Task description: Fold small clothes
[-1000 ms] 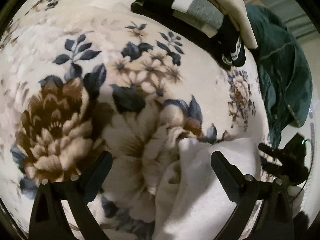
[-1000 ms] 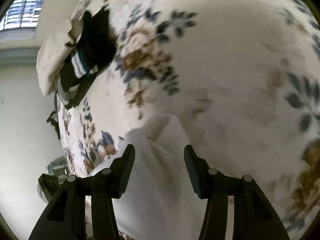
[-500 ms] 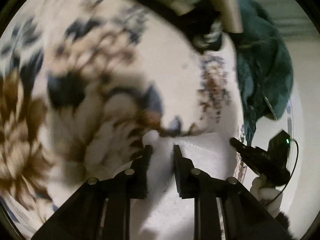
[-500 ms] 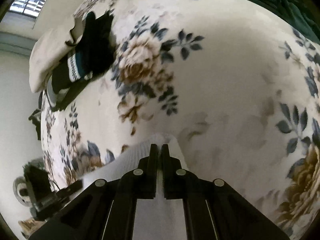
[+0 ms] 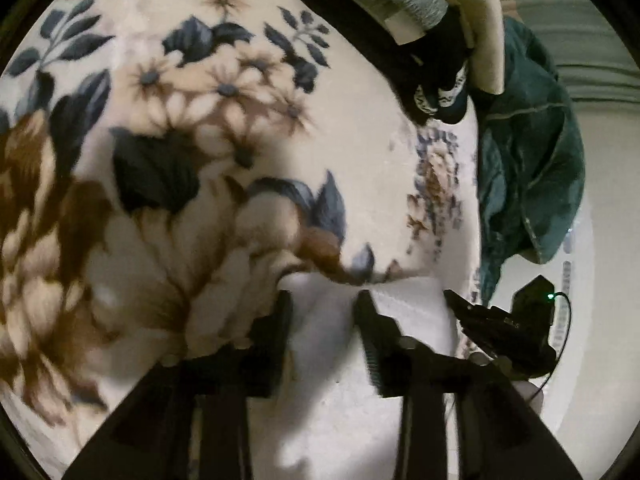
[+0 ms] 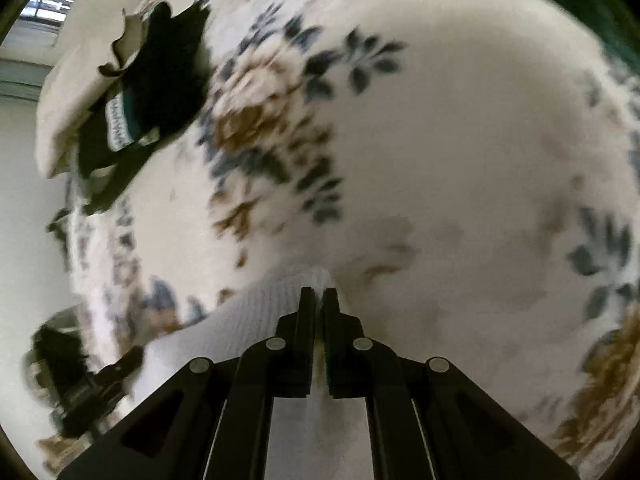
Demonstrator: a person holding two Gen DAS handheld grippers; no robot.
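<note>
Floral blanket [image 5: 240, 128]: my work surface. Dark clothes [image 6: 160, 80] piled at its far edge, state unclear. White knit garment [image 6: 256, 312]: near edge, still unfolded, I judge. Right gripper [image 6: 319, 300]: jaws pressed together, pinching its corner. Left gripper [image 5: 324, 312]: jaws opening, straddling white cloth, pads not gripping. Folding barely begun.

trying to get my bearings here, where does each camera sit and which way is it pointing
Left wrist: sits on the left gripper, angled down at the white garment on the floral blanket; its fingers are opening around the cloth, and the right gripper shows beside it.
Right wrist: sits on the right gripper, angled down at the blanket; fingers pinch the garment's edge.
Shared: garment, blanket, the dark folded clothes and the other gripper.
</note>
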